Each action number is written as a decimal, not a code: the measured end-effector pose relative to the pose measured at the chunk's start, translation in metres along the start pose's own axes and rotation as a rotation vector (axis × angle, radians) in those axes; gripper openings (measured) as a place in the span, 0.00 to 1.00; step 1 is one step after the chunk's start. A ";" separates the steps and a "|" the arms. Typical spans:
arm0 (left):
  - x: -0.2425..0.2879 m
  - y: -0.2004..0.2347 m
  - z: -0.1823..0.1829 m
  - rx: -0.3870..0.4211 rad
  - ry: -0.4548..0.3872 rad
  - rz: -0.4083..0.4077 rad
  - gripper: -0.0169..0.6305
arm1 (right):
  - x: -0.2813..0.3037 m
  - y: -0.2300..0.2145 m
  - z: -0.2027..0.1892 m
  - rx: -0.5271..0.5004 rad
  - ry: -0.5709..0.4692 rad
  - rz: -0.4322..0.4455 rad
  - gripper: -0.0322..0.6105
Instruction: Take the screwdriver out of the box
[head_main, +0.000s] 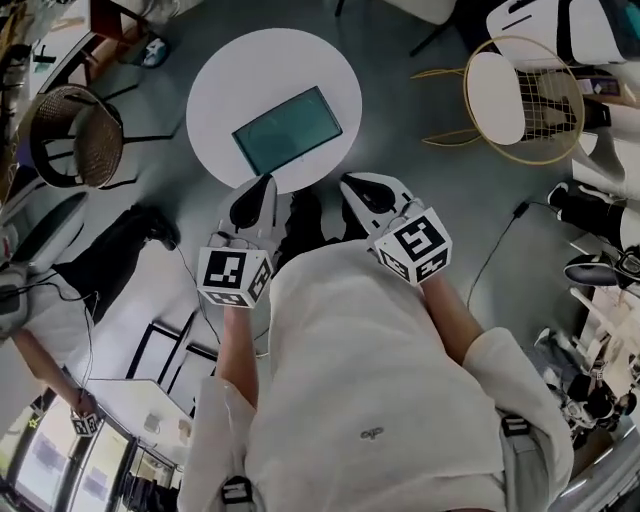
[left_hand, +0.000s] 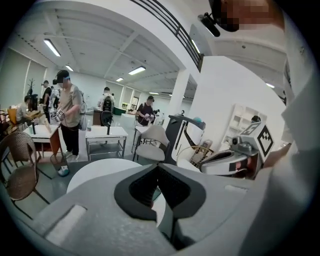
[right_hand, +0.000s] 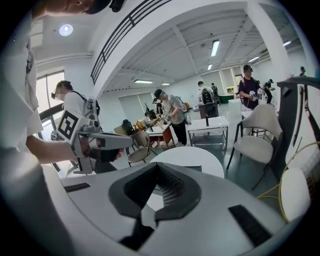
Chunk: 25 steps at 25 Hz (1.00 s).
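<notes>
The box (head_main: 288, 130) sits on the round table (head_main: 222, 90). I cannot see the screwdriver, so it is probably inside. The left gripper (head_main: 264, 183) and right gripper (head_main: 348, 183) point at the box, getting ready to reach. Their fingers are pressed together and hold nothing.

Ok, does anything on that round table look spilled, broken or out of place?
Nothing stands out. The greenish box lies flat on the round white table, with nothing spilled around it. The left tool and right tool are shut and empty, at the table's near edge.
</notes>
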<state>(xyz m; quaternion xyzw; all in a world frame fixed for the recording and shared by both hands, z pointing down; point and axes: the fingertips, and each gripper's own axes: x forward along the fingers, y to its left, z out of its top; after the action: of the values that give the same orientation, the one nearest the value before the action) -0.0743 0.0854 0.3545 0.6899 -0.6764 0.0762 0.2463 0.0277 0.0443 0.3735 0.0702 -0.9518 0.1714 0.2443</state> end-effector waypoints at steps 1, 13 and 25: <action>0.007 0.006 -0.001 0.013 0.013 -0.023 0.04 | 0.005 0.000 -0.002 0.002 0.007 -0.021 0.06; 0.086 0.049 -0.058 0.171 0.270 -0.231 0.04 | 0.056 -0.013 -0.030 0.101 0.083 -0.189 0.11; 0.149 0.084 -0.126 0.327 0.518 -0.309 0.04 | 0.116 -0.038 -0.089 0.223 0.203 -0.237 0.17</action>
<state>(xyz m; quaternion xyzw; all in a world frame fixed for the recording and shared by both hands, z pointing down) -0.1158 0.0107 0.5485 0.7724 -0.4578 0.3179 0.3047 -0.0259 0.0350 0.5145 0.1909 -0.8826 0.2518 0.3481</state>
